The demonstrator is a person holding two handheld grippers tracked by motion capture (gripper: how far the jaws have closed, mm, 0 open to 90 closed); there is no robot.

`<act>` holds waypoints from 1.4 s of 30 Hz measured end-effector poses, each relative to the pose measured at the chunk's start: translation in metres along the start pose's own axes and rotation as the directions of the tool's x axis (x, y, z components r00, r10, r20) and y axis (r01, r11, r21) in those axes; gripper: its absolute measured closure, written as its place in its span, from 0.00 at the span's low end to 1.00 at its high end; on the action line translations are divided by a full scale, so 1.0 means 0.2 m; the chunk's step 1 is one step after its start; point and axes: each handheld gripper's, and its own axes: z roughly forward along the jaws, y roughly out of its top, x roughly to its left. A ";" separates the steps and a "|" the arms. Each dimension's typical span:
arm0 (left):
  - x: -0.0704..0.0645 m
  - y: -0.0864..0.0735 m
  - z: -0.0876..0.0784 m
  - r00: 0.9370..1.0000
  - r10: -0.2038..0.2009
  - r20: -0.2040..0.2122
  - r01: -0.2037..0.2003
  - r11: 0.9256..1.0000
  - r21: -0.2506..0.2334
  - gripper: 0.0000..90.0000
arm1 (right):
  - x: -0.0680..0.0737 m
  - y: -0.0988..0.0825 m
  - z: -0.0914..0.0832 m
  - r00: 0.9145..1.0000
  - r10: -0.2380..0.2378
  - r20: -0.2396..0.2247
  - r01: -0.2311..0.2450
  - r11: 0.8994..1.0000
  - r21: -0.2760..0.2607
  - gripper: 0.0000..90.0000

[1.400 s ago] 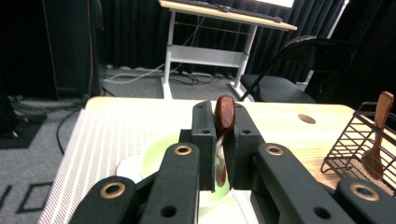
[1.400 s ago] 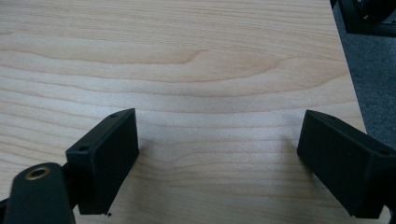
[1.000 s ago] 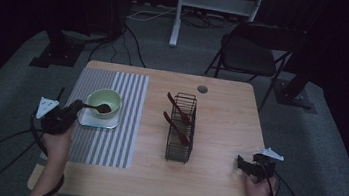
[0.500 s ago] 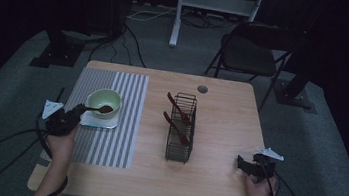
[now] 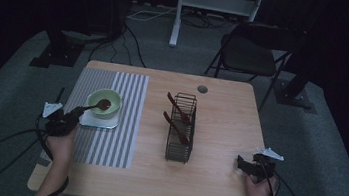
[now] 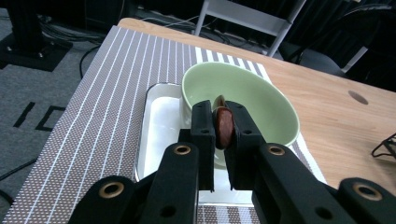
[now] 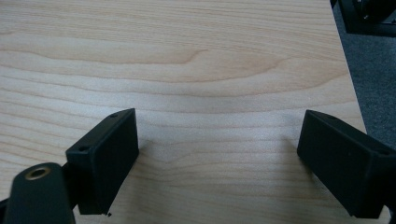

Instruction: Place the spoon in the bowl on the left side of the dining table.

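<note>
At the worktop's (image 5: 212, 183) left, the left gripper (image 5: 76, 113) has its fingers (image 6: 203, 133) clamped on the handle of a brown spoon (image 5: 99, 105) whose head lies in the green bowl (image 5: 112, 98) on a white tray (image 5: 86, 120). A careless lift could tip the bowl or twist the thin handle loose. Two more spoons stand in the wire rack (image 5: 179, 149). At right, the right gripper (image 5: 246, 165) rests idle, fingers (image 7: 105, 156) wide apart.

Both grippers are matte black, the left gripper (image 6: 218, 135) with blocky jaws and brass-ringed screw holes along its linkage. The right gripper (image 7: 219, 158) has the same square jaws. Each carries a grey three-cornered plate and trails a dark cable.
</note>
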 end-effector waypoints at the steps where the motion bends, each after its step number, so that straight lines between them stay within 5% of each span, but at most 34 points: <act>1: 0.00 0.00 0.00 1.000 -0.009 0.003 0.009 1.000 0.006 0.92 | 0.00 0.00 0.00 1.000 0.000 0.000 0.000 1.000 0.000 0.13; 6: 0.01 -0.01 0.01 1.000 -0.016 -0.001 0.016 1.000 0.009 0.86 | 0.00 0.00 0.00 1.000 0.000 0.000 0.000 1.000 0.000 0.13; 14: -0.02 0.01 0.02 0.994 0.036 0.099 -0.038 0.999 0.023 0.67 | 0.00 0.00 0.00 1.000 0.000 0.000 0.000 1.000 0.000 0.13; 17: -0.03 0.00 0.02 0.994 0.052 0.100 -0.057 0.998 0.039 0.53 | 0.00 0.00 0.00 1.000 0.000 0.000 0.000 1.000 0.000 0.13; 18: -0.04 0.00 0.02 0.996 0.060 0.071 -0.063 0.997 0.038 0.47 | 0.00 0.00 0.00 1.000 0.000 0.000 0.000 1.000 0.000 0.13; 24: -0.04 0.01 0.00 0.998 0.056 0.038 -0.057 0.998 0.032 0.32 | 0.00 0.00 0.00 1.000 0.000 0.000 0.000 1.000 0.000 0.13; 31: -0.03 0.01 -0.03 0.993 0.119 0.018 -0.120 0.990 0.079 0.09 | 0.00 0.00 0.00 1.000 0.000 0.000 0.000 1.000 0.000 0.13; 38: -0.01 -0.02 -0.07 0.988 0.151 0.018 -0.152 0.985 0.087 0.09 | 0.00 0.00 0.00 1.000 -0.001 0.000 0.001 1.000 0.000 0.13; 42: 0.00 -0.07 -0.08 0.985 0.170 0.042 -0.174 0.977 0.119 0.00 | 0.00 0.00 0.00 1.000 -0.001 0.000 0.001 1.000 0.001 0.13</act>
